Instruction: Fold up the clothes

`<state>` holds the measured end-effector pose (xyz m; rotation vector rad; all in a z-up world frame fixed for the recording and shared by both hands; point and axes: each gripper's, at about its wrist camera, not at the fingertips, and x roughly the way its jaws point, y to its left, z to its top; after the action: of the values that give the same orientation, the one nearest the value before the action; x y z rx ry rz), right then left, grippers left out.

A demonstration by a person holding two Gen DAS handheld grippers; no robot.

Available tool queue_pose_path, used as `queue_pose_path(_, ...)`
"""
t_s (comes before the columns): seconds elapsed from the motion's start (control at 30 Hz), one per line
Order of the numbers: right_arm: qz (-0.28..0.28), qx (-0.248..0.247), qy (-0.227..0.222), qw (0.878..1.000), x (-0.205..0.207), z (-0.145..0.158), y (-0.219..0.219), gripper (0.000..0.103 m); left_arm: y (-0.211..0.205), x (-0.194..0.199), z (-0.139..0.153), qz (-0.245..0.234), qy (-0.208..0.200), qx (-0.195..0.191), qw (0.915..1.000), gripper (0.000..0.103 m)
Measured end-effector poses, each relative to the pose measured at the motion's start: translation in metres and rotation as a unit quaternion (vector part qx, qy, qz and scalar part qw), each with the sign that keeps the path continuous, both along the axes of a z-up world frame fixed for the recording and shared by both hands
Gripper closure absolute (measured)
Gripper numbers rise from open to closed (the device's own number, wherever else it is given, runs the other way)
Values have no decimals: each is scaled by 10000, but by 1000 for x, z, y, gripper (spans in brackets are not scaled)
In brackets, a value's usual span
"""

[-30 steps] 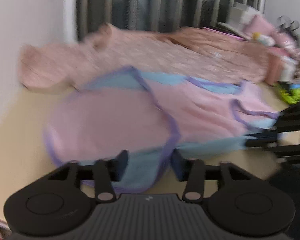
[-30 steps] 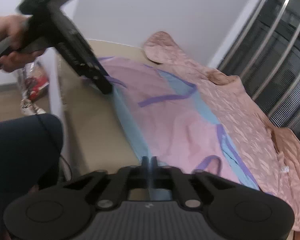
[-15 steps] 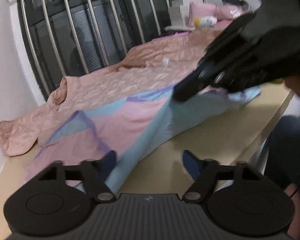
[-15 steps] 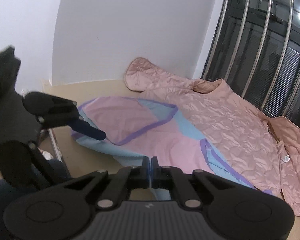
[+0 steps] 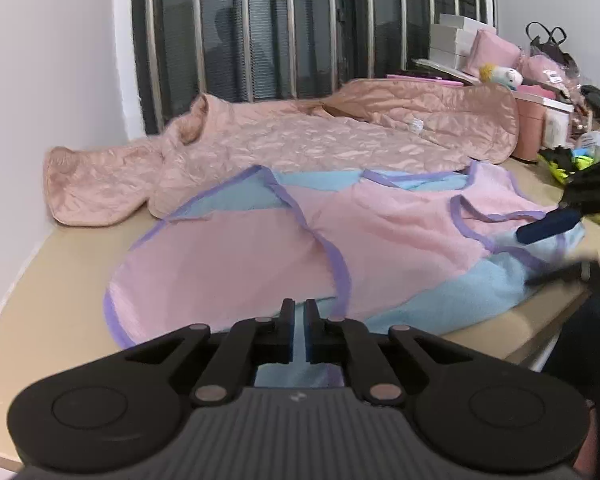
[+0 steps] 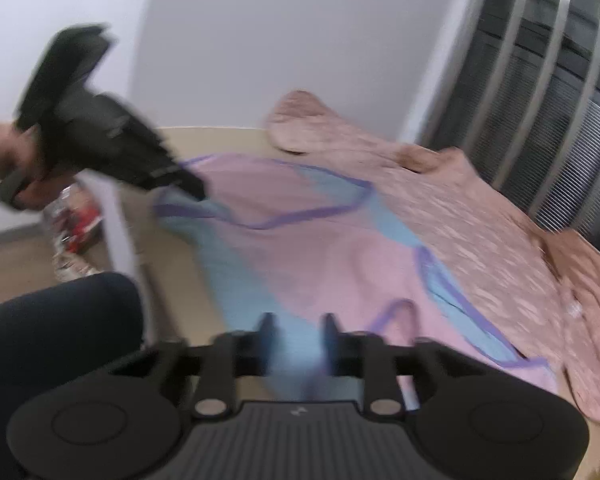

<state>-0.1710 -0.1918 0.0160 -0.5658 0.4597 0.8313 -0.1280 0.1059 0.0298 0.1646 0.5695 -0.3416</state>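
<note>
We find a soft pink fleece garment with light-blue lining and purple binding [image 5: 380, 240] lying spread on the smooth beige tabletop [image 5: 60, 300], its rounded hem towards the wall and one front panel turned back to show the blue inner face. The fabric looks napped and matte, and the purple trim traces curved edges and a narrow loop near the right end. Behind it, just beside and partly touching its far edge, lies a quilted, satin-sheen peach-pink jacket [image 5: 320, 136], puffed and crinkled, with a small white label on it. The left gripper [image 5: 299, 330], black with blue-faced pads, has its fingers nearly together, only a thin slit between them, and the light-blue near edge of the garment sits in that slit; we judge it clamped on the fabric. The right gripper [image 6: 296, 336] has its fingers set apart by a moderate gap over the blue hem at the table's front edge; the right wrist view is blurred, and we cannot tell whether the pads touch cloth. Vertical metal window bars [image 5: 244, 28] stand behind the jacket, against dark slatted blinds. A cluttered heap of pink boxes, white cartons and bags [image 5: 500, 56] occupies the far right corner.
</note>
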Motion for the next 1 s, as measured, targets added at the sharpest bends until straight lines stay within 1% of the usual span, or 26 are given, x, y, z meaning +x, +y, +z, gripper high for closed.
queue_pose_path(0.07,210,-289,-72,9993,-5,-8,9,64,-1,0,0,-199,99,10,9998,89)
queue_pose_path(0.1,234,-411,-112,9988,-5,-12,12,65,-3,-4,-1,-304,70,45,9995,76)
queue_pose_path(0.13,202,-406,-147,9989,-3,-15,12,65,-6,-8,-1,-363,24,65,9993,61)
queue_pose_path(0.17,155,-322,-74,9993,1,-15,10,66,-8,-12,-1,-421,-22,80,9991,57)
queue_pose_path(0.2,103,-233,68,9997,5,-14,9,78,-12,-16,-1,-483,-65,72,9988,54)
queue_pose_path(0.23,43,-125,131,9998,9,-12,6,101,-17,-19,-1,-585,-87,75,9982,48)
queue_pose_path(0.27,-23,-4,140,9999,11,-7,3,103,-22,-21,-2,-687,-119,98,9975,43)
queue_pose_path(0.3,-90,117,149,9998,13,-2,0,103,-30,-24,-4,-794,-200,208,9964,32)
queue_pose_path(0.33,-156,238,157,9995,16,2,-3,103,-39,-26,-6,-889,-287,343,9950,23)
queue_pose_path(0.43,-354,601,184,9974,23,16,-12,103,-66,-28,-15,-924,-540,1025,9890,22)
queue_pose_path(0.47,-420,722,193,9963,25,21,-16,103,-71,-26,-17,-869,-596,1142,9879,22)
queue_pose_path(0.53,-552,963,210,9936,30,30,-22,103,-80,-24,-22,-761,-699,1356,9854,23)
queue_pose_path(0.57,-618,1084,219,9919,32,35,-25,103,-79,-22,-22,-717,-710,1371,9854,26)
queue_pose_path(0.63,-660,1134,215,9911,31,39,-30,103,-75,-18,-21,-579,-690,1347,9868,49)
queue_pose_path(0.67,-669,1135,210,9911,30,41,-33,103,-71,-16,-21,-492,-668,1309,9879,57)
queue_pose_path(0.7,-679,1136,205,9910,29,42,-35,103,-66,-14,-19,-405,-662,1238,9893,76)
queue_pose_path(0.73,-683,1118,205,9912,28,41,-36,103,-60,-14,-17,-350,-677,1170,9902,99)
queue_pose_path(0.8,-715,1022,130,9921,26,33,-32,102,-51,-13,-14,-274,-718,1041,9916,98)
queue_pose_path(0.87,-775,927,-1,9927,21,21,-26,98,-42,-11,-9,-186,-712,850,9937,98)
queue_pose_path(0.9,-728,824,-73,9939,17,14,-22,85,-37,-10,-5,-151,-692,757,9946,98)
queue_pose_path(0.93,-663,685,-170,9953,13,8,-16,66,-34,-10,-1,-127,-708,713,9949,98)
queue_pose_path(0.97,-595,539,-290,9964,9,2,-11,62,-31,-9,2,-102,-724,669,9951,98)
queue_pose_path(1.0,-525,389,-426,9970,5,-3,-6,61,-28,-9,6,-81,-740,635,9952,98)
